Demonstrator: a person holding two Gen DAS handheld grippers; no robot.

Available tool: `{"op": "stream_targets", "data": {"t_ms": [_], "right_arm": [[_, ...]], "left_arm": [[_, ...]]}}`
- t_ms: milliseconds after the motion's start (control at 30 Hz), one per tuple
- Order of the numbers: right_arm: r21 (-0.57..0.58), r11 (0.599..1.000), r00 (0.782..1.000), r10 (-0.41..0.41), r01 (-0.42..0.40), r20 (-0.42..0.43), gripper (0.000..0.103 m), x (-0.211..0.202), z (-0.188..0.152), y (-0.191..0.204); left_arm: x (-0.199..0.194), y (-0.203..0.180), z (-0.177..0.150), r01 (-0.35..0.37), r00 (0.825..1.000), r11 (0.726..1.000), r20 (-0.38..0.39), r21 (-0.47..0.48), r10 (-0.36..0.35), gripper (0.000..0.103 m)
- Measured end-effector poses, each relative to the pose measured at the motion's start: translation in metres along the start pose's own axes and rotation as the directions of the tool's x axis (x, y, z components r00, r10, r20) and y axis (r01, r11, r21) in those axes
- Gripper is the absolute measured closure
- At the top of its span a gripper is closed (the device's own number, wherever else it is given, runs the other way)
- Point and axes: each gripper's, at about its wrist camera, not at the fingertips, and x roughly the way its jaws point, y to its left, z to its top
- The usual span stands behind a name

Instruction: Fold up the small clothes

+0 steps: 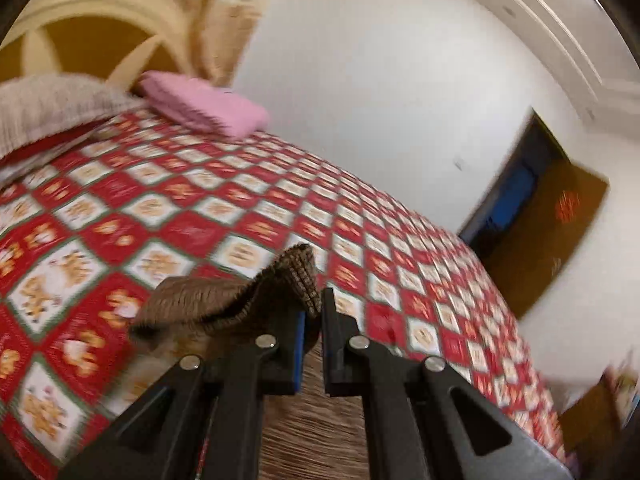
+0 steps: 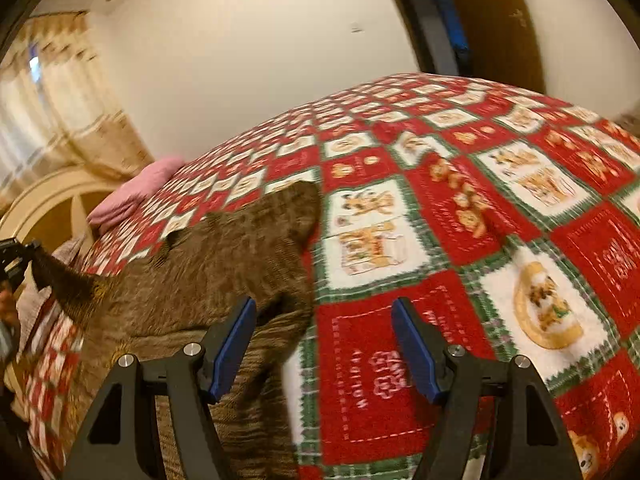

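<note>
**Brown knit lifted by one edge, second gripper empty beside it**

The left gripper (image 1: 314, 320) is clamped on an edge of the small brown ribbed knit garment (image 2: 224, 248), its blue-padded jaws pinched almost together with a fold of the fabric caught between them. From that pinch the cloth hangs and drapes down over the red, white and green checked bedspread with bear motifs (image 2: 460, 240); in the right wrist view most of the garment lies spread on the bed, with one corner drawn up to the left gripper (image 2: 16, 264) at the far left edge.

The right gripper (image 2: 324, 340) has its jaws standing wide with nothing between them; it sits above the bedspread, just beside the garment's right-hand edge.

A folded pink cloth (image 1: 204, 104) rests near the cream headboard (image 1: 100, 12), well apart from the work.

The risks, as I judge them: the pinch holds only a thin edge of loose knit, so a quick pull could let it slip out. With one corner raised alone, the cloth may bunch or twist instead of folding flat. The right gripper, closing low, could catch the bedspread along with the garment.
</note>
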Motion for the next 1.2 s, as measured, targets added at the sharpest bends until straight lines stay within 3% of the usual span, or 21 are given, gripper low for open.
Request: {"op": "stream_targets", "data": {"t_ms": [167,233,267,367,467,533,600,667,733,767,833,900,967,1033,1100,1200], "right_arm": [[-0.001,1.0,0.999,-0.002,0.002,-0.032,0.032,0.007,-0.005,0.002],[0.014,1.0,0.998,0.003,-0.003,-0.055,0.032,0.011,-0.005,-0.001],[0.021,1.0,0.998,0.008,-0.006,-0.065,0.032,0.012,-0.006,-0.003],[0.022,1.0,0.998,0.017,-0.016,-0.066,0.029,0.013,-0.006,-0.003],[0.014,1.0,0.997,0.016,-0.015,-0.073,0.028,0.014,-0.006,-0.001],[0.013,1.0,0.997,0.018,-0.017,-0.073,0.028,0.014,-0.007,-0.001],[0.016,1.0,0.997,0.023,-0.022,-0.07,0.027,0.014,-0.007,-0.001],[0.017,0.999,0.997,0.033,-0.032,-0.064,0.027,0.013,-0.007,-0.002],[0.012,0.999,0.998,0.031,-0.03,-0.055,0.027,0.012,-0.008,-0.001],[0.003,1.0,0.998,0.03,-0.03,-0.05,0.027,0.011,-0.009,0.001],[-0.013,0.999,0.999,0.028,-0.029,-0.045,0.027,0.01,-0.011,0.004],[-0.033,0.999,0.999,0.018,-0.019,-0.041,0.027,0.008,-0.01,0.008],[-0.074,0.997,0.998,-0.031,0.027,-0.049,0.027,0.004,-0.005,0.02],[-0.111,0.993,0.997,-0.057,0.051,-0.054,0.027,-0.007,0.001,0.046],[-0.199,0.98,0.999,0.013,-0.022,-0.044,0.027,-0.017,0.004,0.095],[-0.406,0.907,0.991,0.069,-0.11,-0.114,0.027,-0.002,-0.006,0.186]], "left_arm": [[0.035,-0.084,-0.083,0.051,0.991,0.987,-0.127,0.151,-0.032,0.094],[0.049,-0.11,-0.119,0.043,0.979,0.97,-0.202,0.241,0.007,0.074],[0.055,-0.125,-0.141,0.05,0.969,0.949,-0.244,0.313,0.029,0.071],[0.042,-0.141,-0.167,0.101,0.97,0.9,-0.244,0.424,0.007,0.068],[0.018,-0.13,-0.159,0.094,0.985,0.863,-0.172,0.496,-0.009,0.043],[0.007,-0.113,-0.145,0.05,0.994,0.852,-0.106,0.521,0.006,0.023],[0.004,-0.083,-0.124,-0.076,0.995,0.833,-0.005,0.548,0.095,0.017],[0.015,-0.047,-0.102,-0.241,0.967,0.794,0.065,0.558,0.248,0.015],[0.03,-0.012,-0.085,-0.337,0.933,0.78,0.074,0.527,0.353,0.015],[0.042,0.015,-0.073,-0.374,0.912,0.787,0.04,0.491,0.409,0.015],[0.058,0.048,-0.062,-0.381,0.893,0.814,-0.053,0.438,0.447,0.015],[0.066,0.063,-0.065,-0.359,0.887,0.832,-0.123,0.424,0.445,0.015],[0.075,0.069,-0.077,-0.329,0.873,0.829,-0.188,0.452,0.45,0.015],[0.073,0.068,-0.081,-0.323,0.878,0.835,-0.187,0.446,0.44,0.013],[0.073,0.072,-0.08,-0.324,0.877,0.849,-0.205,0.418,0.436,0.008],[0.073,0.084,-0.081,-0.301,0.887,0.892,-0.244,0.338,0.392,0.003]]}}
